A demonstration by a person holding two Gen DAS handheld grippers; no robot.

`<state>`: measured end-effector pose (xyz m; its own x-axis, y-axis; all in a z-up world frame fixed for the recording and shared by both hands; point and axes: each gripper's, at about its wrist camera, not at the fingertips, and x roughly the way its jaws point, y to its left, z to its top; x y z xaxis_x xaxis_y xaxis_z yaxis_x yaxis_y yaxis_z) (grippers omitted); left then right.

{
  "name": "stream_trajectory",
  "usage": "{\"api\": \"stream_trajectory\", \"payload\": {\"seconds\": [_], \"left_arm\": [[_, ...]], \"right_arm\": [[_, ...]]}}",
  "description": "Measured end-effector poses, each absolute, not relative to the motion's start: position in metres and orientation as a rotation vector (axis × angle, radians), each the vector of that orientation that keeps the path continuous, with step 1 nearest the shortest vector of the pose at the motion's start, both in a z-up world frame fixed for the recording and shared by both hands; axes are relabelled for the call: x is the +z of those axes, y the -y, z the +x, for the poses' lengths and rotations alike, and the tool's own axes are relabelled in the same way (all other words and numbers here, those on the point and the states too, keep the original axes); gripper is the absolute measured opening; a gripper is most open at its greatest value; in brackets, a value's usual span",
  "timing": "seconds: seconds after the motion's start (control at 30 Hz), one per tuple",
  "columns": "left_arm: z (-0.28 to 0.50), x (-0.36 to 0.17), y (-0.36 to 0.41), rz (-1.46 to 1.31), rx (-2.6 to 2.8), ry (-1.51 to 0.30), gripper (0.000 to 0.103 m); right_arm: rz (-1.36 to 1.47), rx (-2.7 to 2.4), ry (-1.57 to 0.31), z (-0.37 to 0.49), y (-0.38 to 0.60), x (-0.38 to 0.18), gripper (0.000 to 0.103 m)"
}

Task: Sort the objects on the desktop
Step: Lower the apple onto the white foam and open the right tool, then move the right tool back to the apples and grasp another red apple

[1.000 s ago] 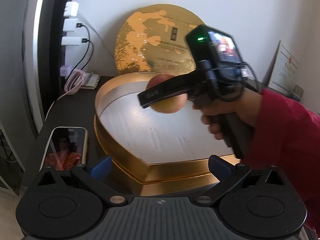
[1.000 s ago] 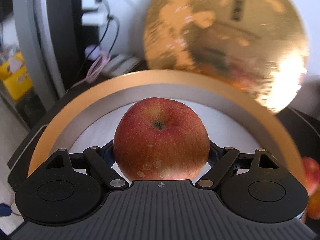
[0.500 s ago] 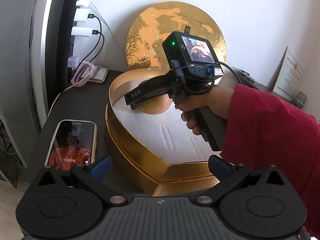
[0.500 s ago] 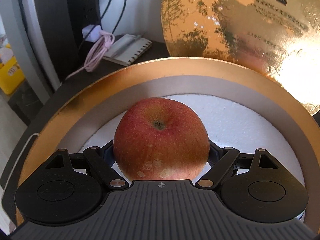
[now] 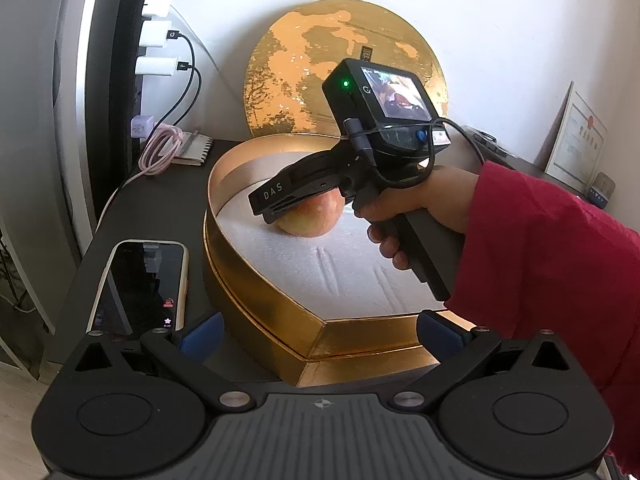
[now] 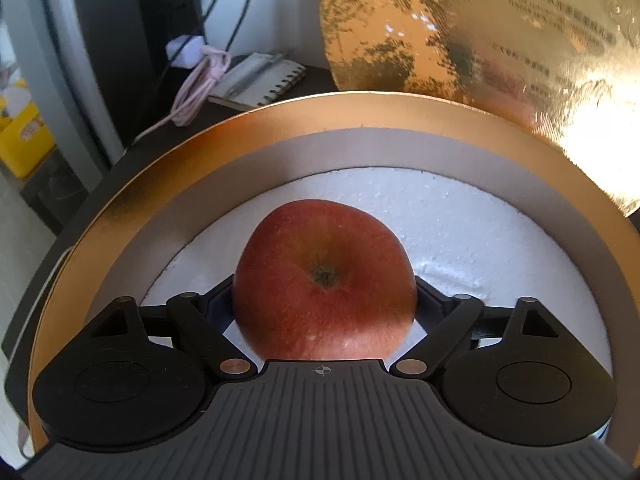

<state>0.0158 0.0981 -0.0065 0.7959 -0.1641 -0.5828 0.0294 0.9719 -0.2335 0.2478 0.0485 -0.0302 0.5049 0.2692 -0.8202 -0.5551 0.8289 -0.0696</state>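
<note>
In the left wrist view, the right gripper (image 5: 280,210) sits mid-frame, held by a hand (image 5: 420,196) in a red sleeve (image 5: 552,264), over the apple (image 5: 312,218) resting on the white foam of the gold heart-shaped box (image 5: 360,332). The left gripper (image 5: 320,328) at the bottom stands wide apart, holding nothing. A phone (image 5: 140,284) lies at lower left.

In the right wrist view, the right gripper (image 6: 325,308) has just been opening; the apple (image 6: 324,280) lies centre-frame between its fingers, on the foam inside the box (image 6: 280,120), the pads seemingly just off it.

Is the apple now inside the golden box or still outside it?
Inside. The apple rests on the white foam within the golden box rim; the right tool jaws have just been opening, apple between them.
</note>
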Motion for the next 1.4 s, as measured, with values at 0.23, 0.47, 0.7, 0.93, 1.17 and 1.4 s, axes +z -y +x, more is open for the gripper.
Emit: {"api": "stream_trajectory", "payload": {"seconds": [0.23, 0.47, 0.7, 0.93, 1.17, 1.4], "left_arm": [[0.01, -0.002, -0.084, -0.181, -0.1, -0.65, 0.102], [0.008, 0.004, -0.064, -0.137, -0.107, -0.654, 0.102], [0.007, 0.008, -0.04, -0.096, -0.111, -0.662, 0.102], [0.007, 0.009, -0.016, -0.057, -0.125, -0.676, 0.102], [0.01, 0.01, 0.0, -0.029, -0.122, -0.687, 0.102], [0.01, 0.009, 0.01, -0.013, -0.134, -0.694, 0.102]], "right_arm": [[-0.36, 0.512, -0.869, 0.222, -0.029, -0.009, 0.094], [-0.24, 0.511, -0.815, 0.183, 0.034, 0.027, 0.095], [-0.122, 0.493, -0.741, 0.129, 0.103, 0.055, 0.099], [-0.021, 0.414, -0.756, 0.098, 0.154, 0.049, 0.099], [0.022, 0.381, -0.779, 0.082, 0.183, 0.039, 0.099], [0.053, 0.354, -0.785, 0.079, 0.202, 0.034, 0.099]]}}
